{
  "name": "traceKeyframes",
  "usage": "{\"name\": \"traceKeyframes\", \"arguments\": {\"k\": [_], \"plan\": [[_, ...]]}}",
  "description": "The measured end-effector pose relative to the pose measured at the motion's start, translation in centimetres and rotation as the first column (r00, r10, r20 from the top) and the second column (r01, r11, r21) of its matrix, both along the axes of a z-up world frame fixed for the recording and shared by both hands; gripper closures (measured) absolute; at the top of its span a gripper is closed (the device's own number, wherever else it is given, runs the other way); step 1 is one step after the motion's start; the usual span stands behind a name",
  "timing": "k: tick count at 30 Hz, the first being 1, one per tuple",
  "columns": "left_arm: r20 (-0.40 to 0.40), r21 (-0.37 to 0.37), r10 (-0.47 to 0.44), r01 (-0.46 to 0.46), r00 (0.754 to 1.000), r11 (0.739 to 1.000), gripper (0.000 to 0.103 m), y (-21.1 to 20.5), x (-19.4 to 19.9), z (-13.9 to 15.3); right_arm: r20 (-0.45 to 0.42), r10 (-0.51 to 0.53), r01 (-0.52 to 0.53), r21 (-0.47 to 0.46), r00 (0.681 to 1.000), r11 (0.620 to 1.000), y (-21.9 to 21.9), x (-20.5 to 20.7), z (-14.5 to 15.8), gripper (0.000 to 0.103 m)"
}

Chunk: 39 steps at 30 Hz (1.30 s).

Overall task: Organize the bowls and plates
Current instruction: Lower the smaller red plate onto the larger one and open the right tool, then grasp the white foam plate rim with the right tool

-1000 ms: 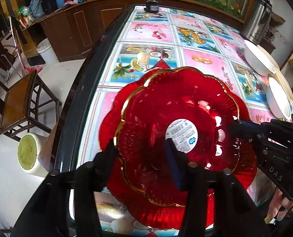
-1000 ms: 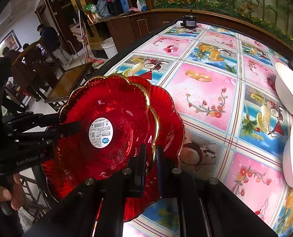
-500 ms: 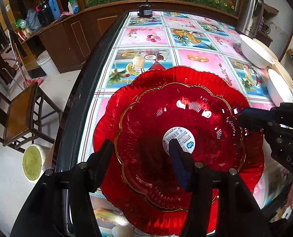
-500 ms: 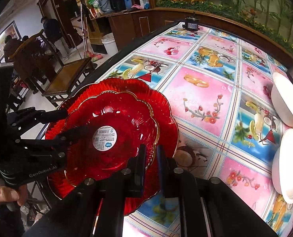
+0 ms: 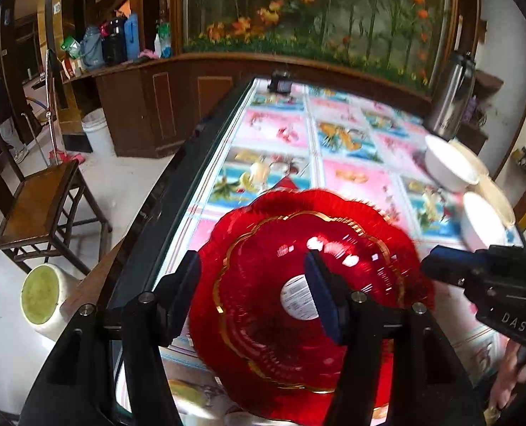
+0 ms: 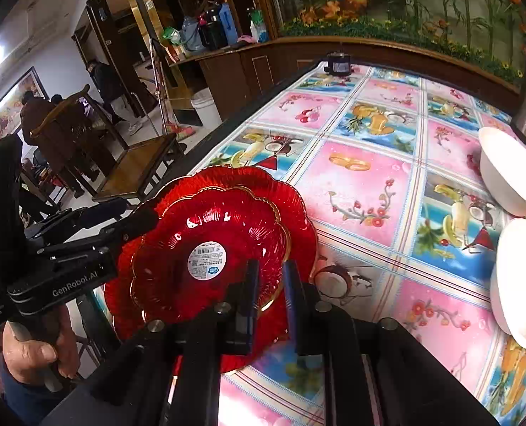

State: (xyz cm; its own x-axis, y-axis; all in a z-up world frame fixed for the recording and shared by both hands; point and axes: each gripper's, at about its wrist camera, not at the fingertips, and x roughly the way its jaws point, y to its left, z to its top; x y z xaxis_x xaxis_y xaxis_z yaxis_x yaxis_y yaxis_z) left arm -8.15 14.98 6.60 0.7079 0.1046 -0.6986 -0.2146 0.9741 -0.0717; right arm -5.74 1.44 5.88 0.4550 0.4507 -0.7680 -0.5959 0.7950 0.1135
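Observation:
Two red scalloped plates lie stacked at the table's near left corner. The smaller gold-rimmed plate (image 5: 284,284) (image 6: 209,245), with a white barcode sticker, rests on the larger red plate (image 5: 319,198) (image 6: 298,220). My left gripper (image 5: 252,294) (image 6: 135,220) is open, its fingers spread above the smaller plate's left side. My right gripper (image 6: 268,287) (image 5: 429,269) sits at the plates' right rim with jaws slightly apart, gripping nothing visible. Three white bowls (image 6: 511,174) (image 5: 447,167) stand at the right.
The table (image 6: 362,184) has a fruit-patterned cloth and a dark left edge. A steel thermos (image 5: 451,96) stands at the far right, a small black device (image 6: 337,64) at the far end. A wooden chair (image 5: 39,202) and a pale stool (image 5: 43,298) stand left of the table.
The smaller plate came down level onto the larger plate. My right gripper let go of its rim. Both grippers rose and pulled back a little.

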Motion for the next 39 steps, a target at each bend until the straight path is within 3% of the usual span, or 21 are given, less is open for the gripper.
{"name": "traceKeyframes", "arguments": {"k": [2,6,10,21,30,39], "plan": [[0.027,-0.003,-0.009,0.009,1.0,1.0,0.043,-0.6,-0.3,0.4,0.008,-0.011,0.011,0.011,1.0,1.0,-0.7,-0.2,0.4,0.078],[0.087,0.004,-0.031,0.031,0.996,1.0,0.028,-2.3,-1.1,1.3,0.029,-0.038,0.037,0.029,0.999,0.999,-2.3,-0.5,1.1,0.071],[0.117,0.022,-0.075,0.073,0.99,0.997,0.028,-4.5,-1.4,2.1,0.045,-0.071,0.069,0.051,0.996,0.996,-4.3,-0.7,1.6,0.062],[0.147,0.016,-0.176,0.175,0.973,0.984,0.028,-10.7,-1.1,2.2,0.04,-0.176,0.169,0.134,0.984,0.977,-11.9,-0.9,1.5,0.061],[0.035,0.078,-0.321,0.318,0.946,0.945,0.028,-18.3,0.4,0.5,0.014,-0.31,0.299,0.217,0.951,0.929,-19.7,0.0,1.6,0.061],[-0.058,0.047,-0.436,0.439,0.898,0.897,0.028,-24.6,1.1,-2.9,-0.009,-0.447,0.431,0.288,0.894,0.855,-27.5,0.3,2.0,0.061]]}}
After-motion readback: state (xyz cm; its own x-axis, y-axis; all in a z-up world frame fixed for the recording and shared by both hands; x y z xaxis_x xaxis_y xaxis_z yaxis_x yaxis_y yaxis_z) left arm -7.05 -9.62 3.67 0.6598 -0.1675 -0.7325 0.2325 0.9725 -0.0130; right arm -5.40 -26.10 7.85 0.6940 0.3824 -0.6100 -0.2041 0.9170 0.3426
